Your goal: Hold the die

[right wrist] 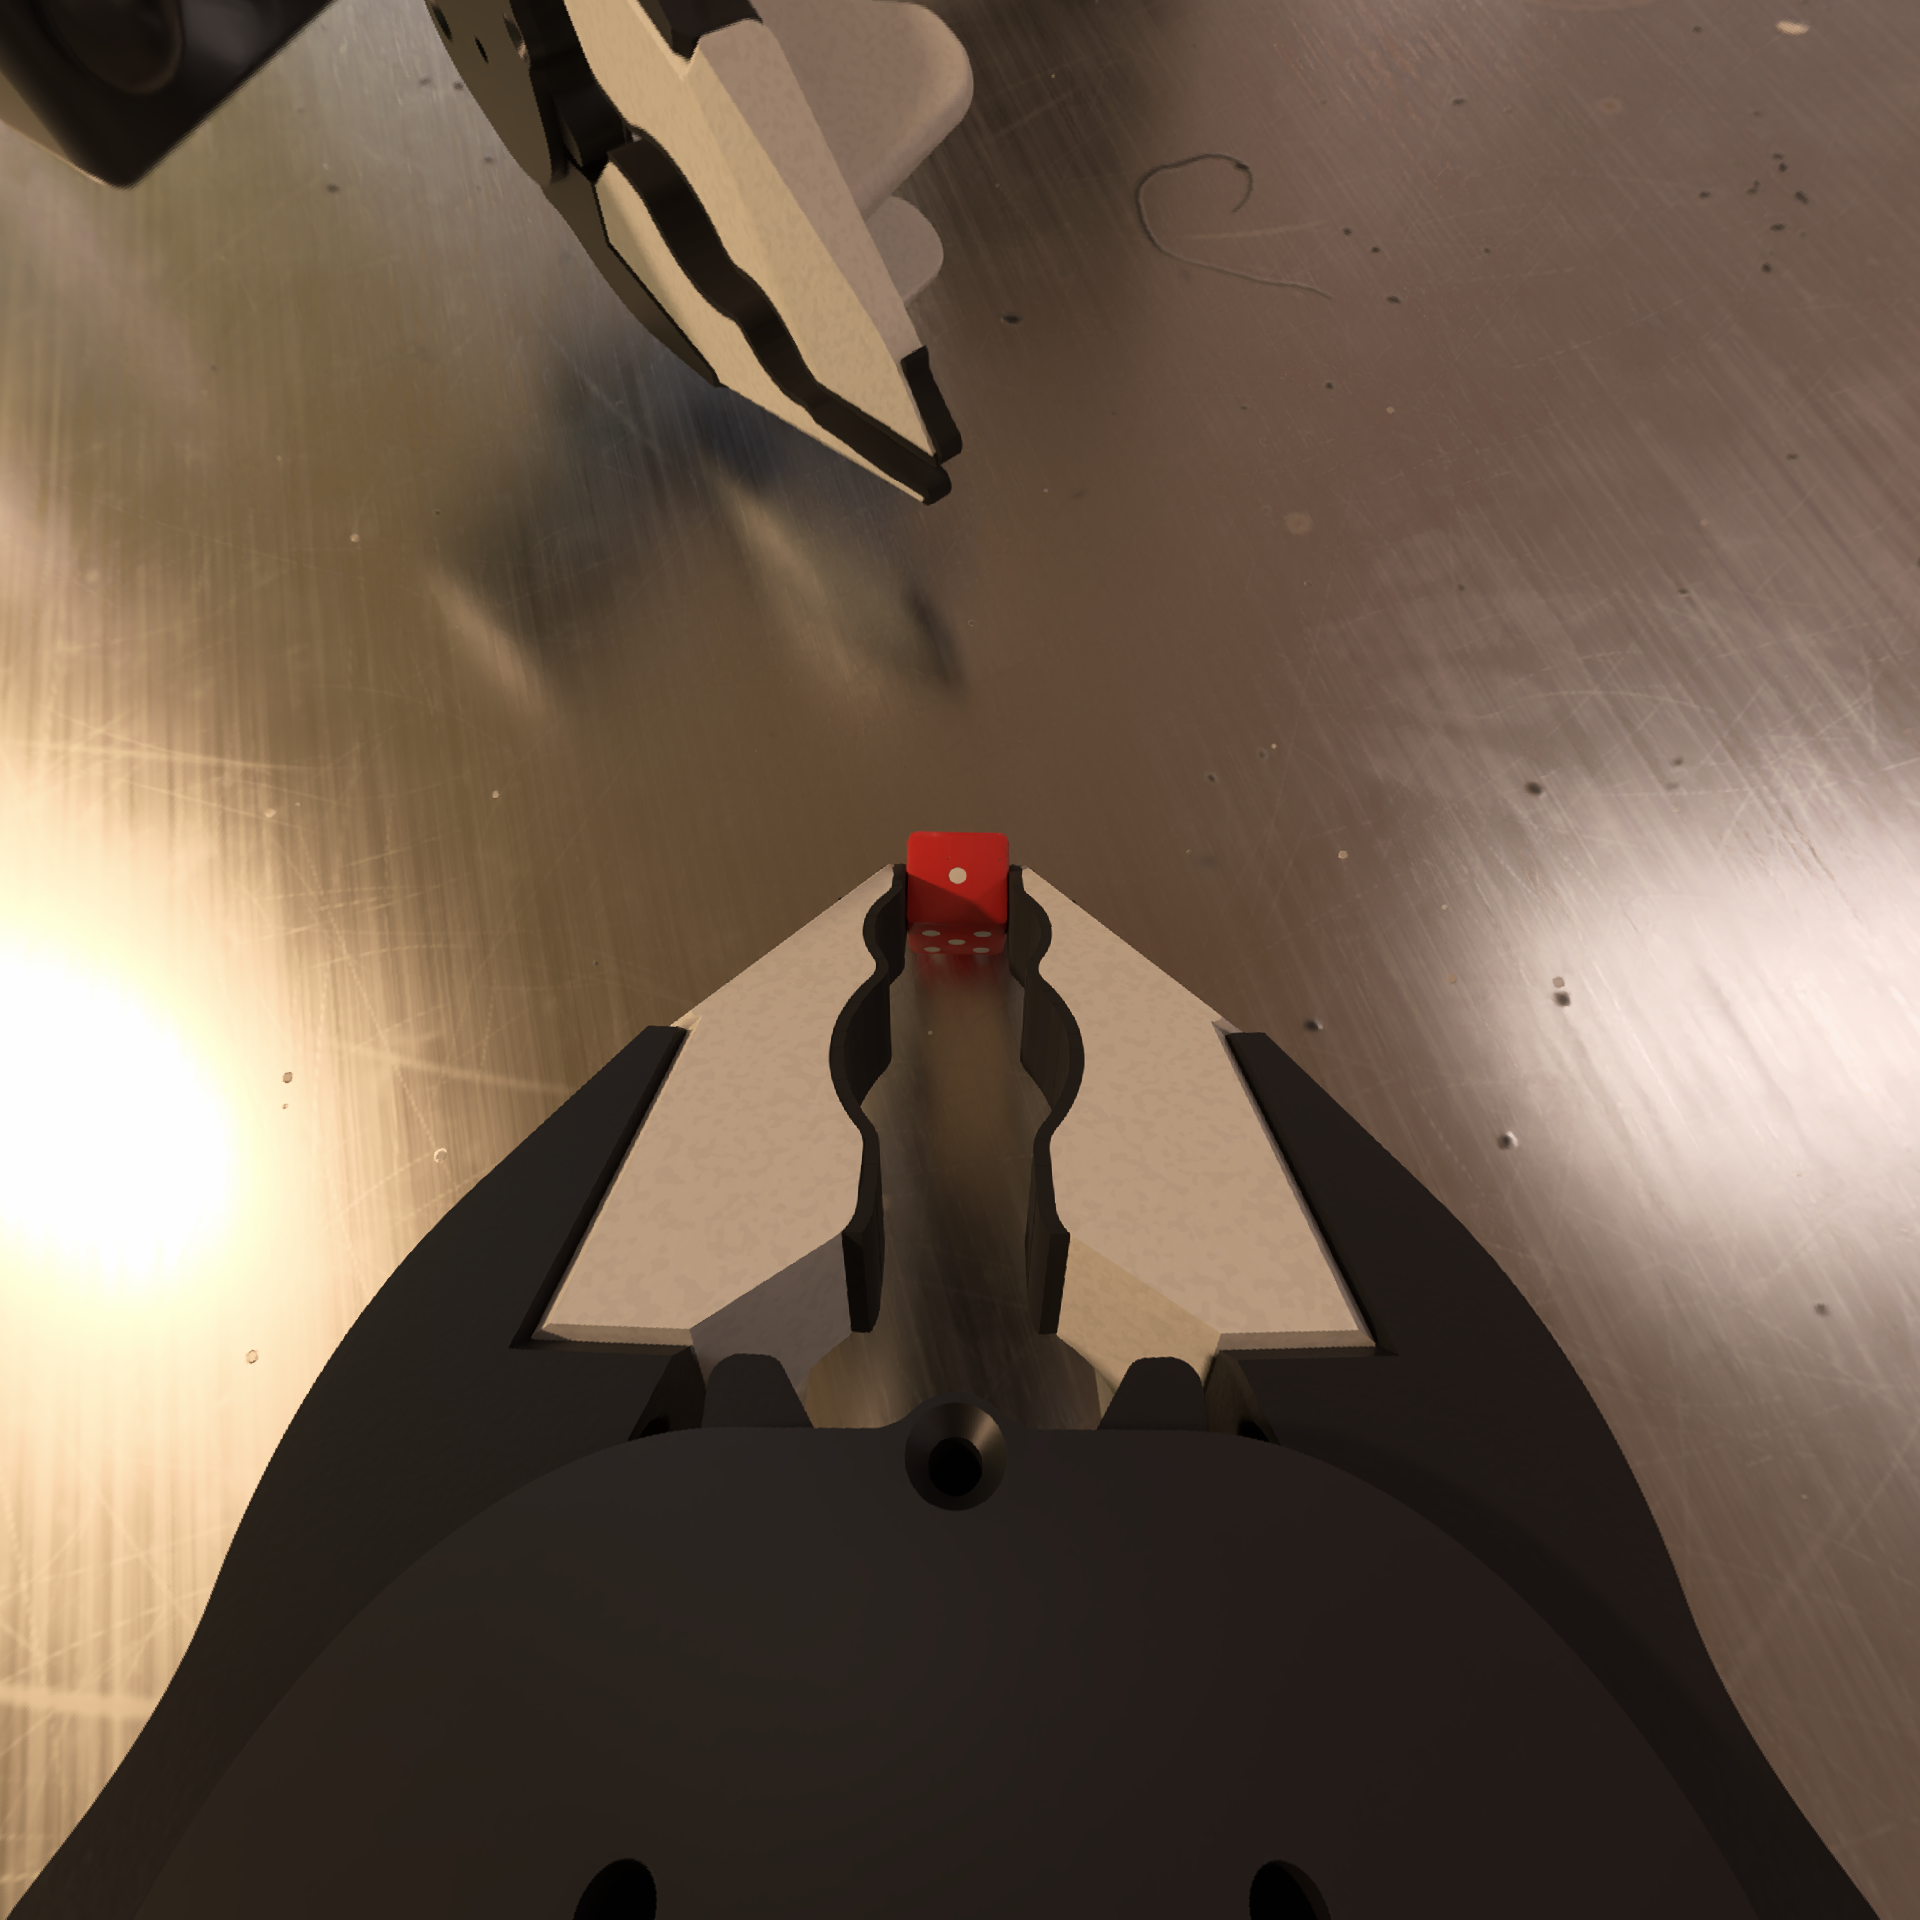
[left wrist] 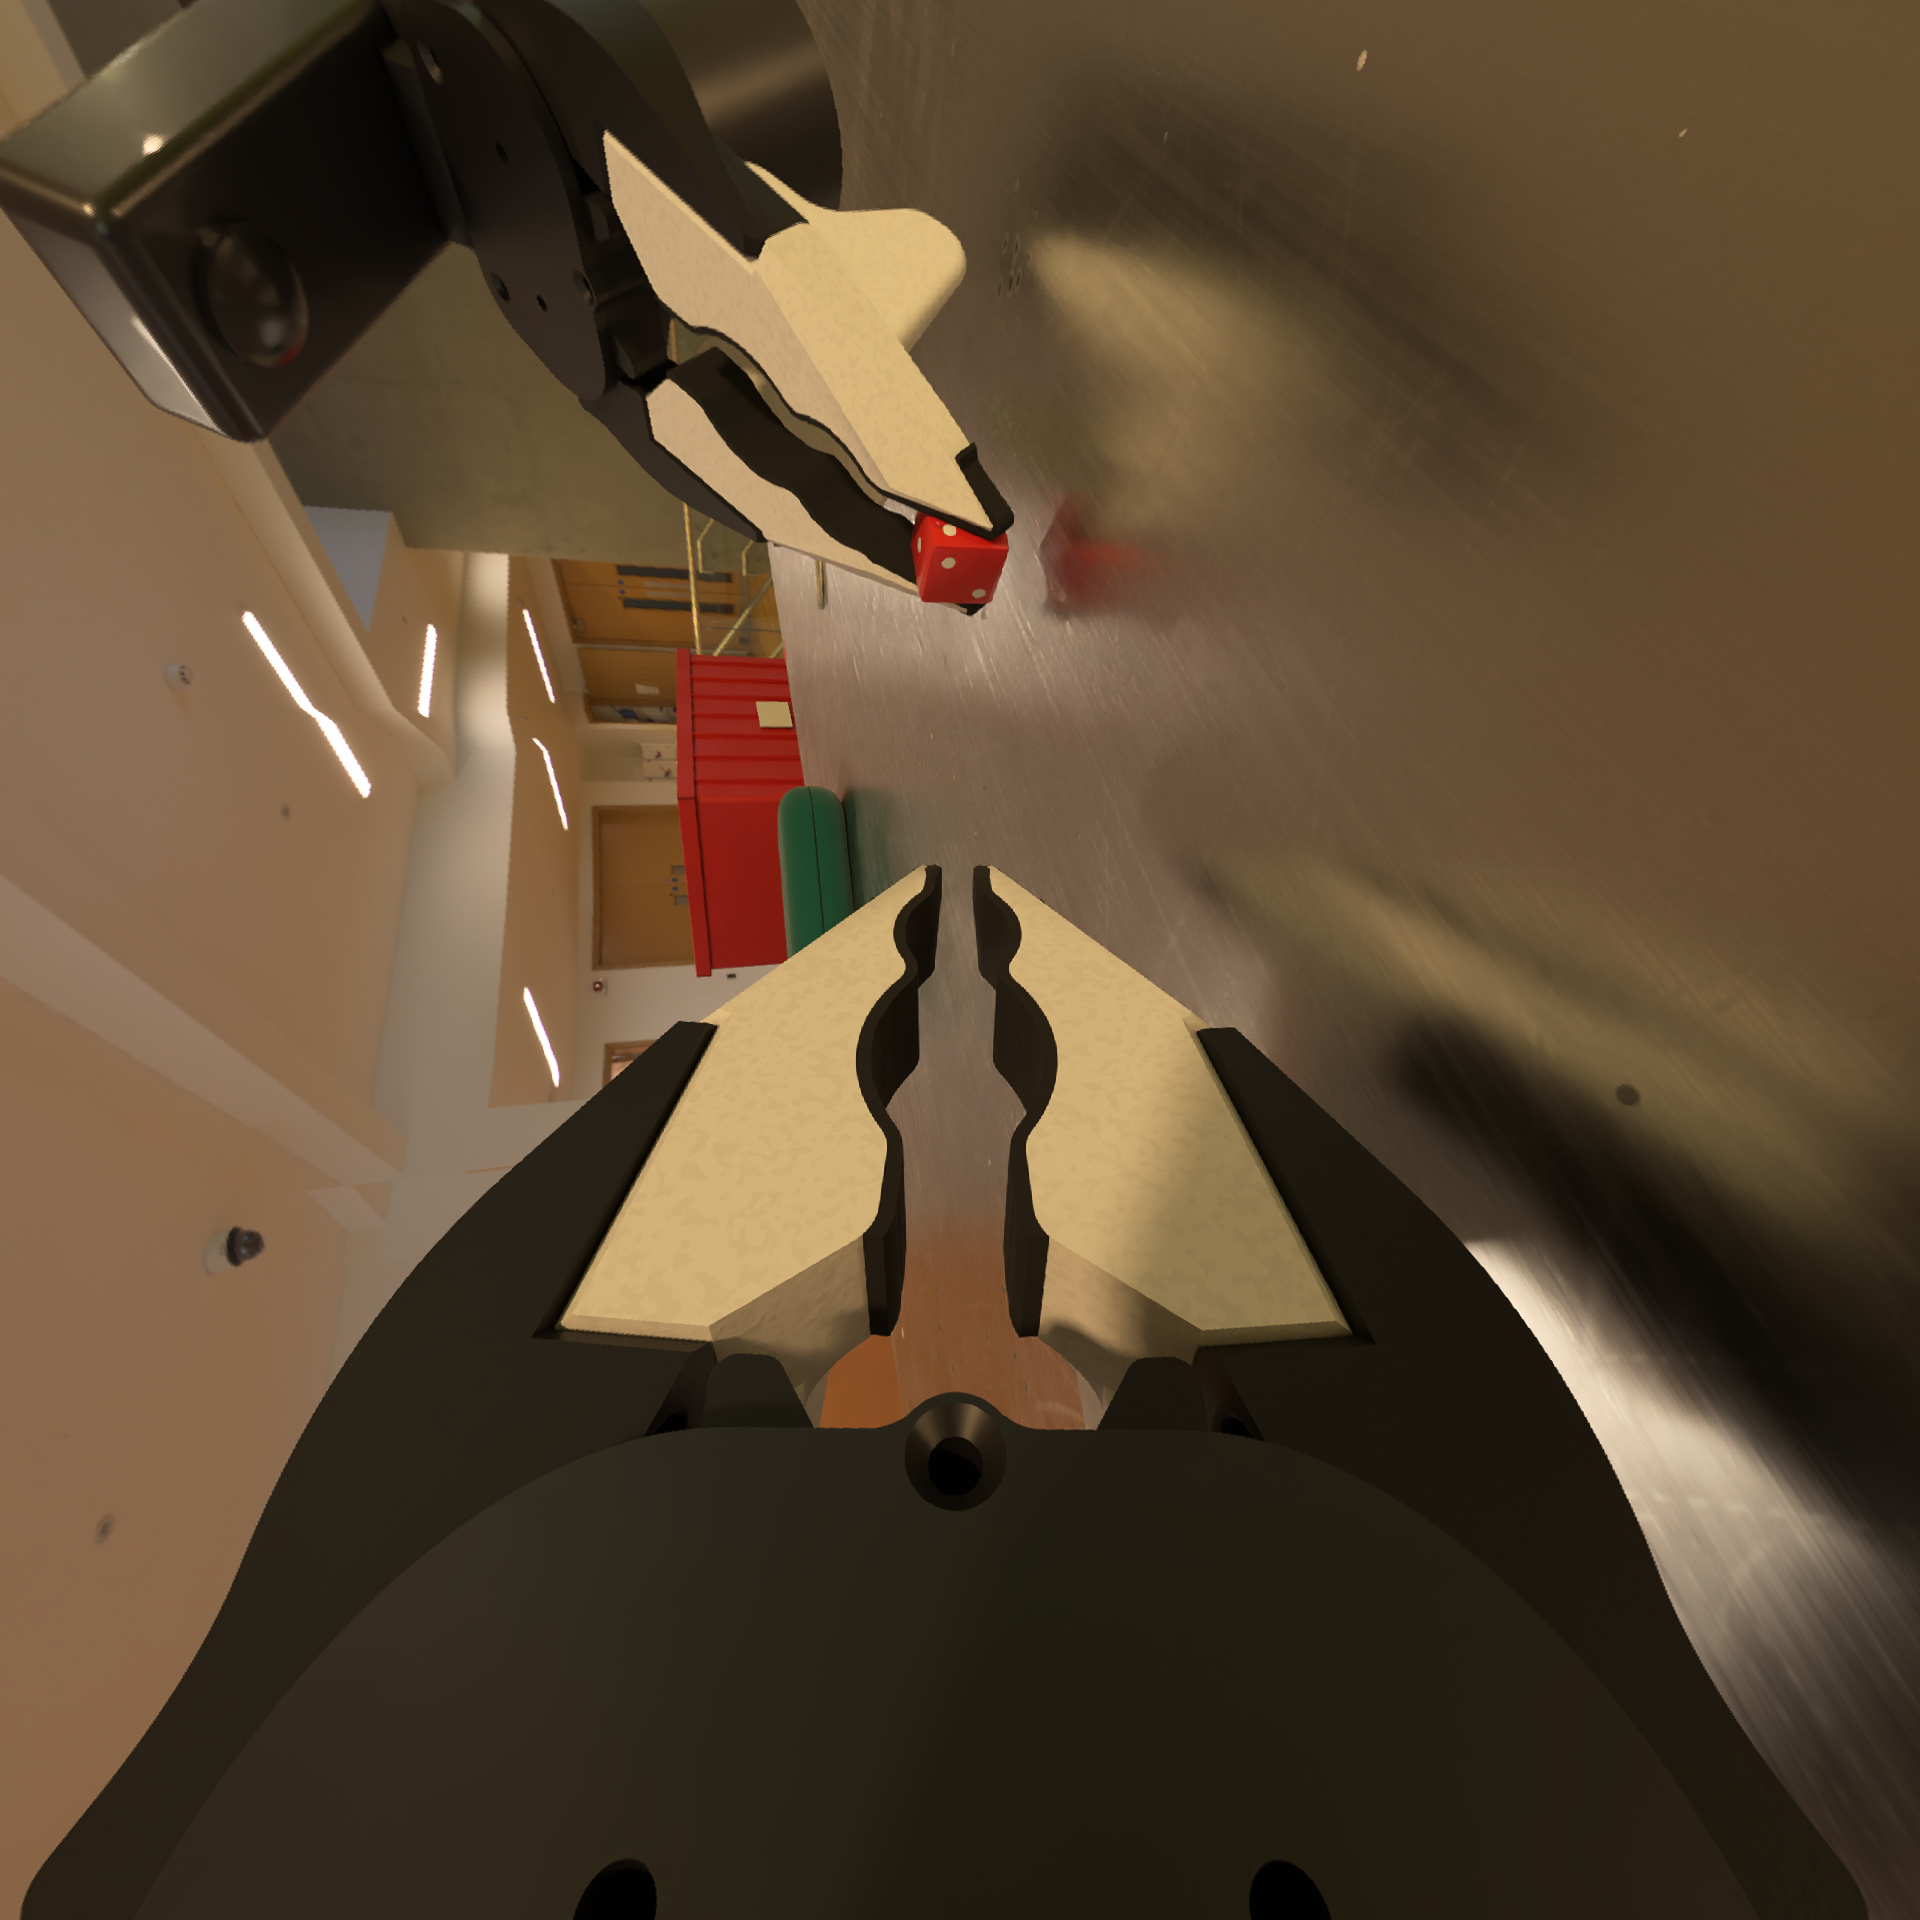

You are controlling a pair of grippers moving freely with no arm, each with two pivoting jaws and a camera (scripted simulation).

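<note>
A small red die (right wrist: 957, 875) with white pips is pinched between the fingertips of my right gripper (right wrist: 956, 889), which is shut on it. The die hangs just above the scratched metal table (right wrist: 1455, 727), and its red reflection shows on the surface. In the left wrist view the same die (left wrist: 958, 566) sits at the tips of the right gripper (left wrist: 977, 535). My left gripper (left wrist: 956, 875) is shut and empty, its tips a short way from the die. It also shows in the right wrist view (right wrist: 940, 473), beyond the die.
The metal table (left wrist: 1351, 831) fills most of both views, with a bright glare patch at the left of the right wrist view. Far off in the left wrist view stand a red container (left wrist: 732, 790) and a green rounded object (left wrist: 816, 868) in a lit room.
</note>
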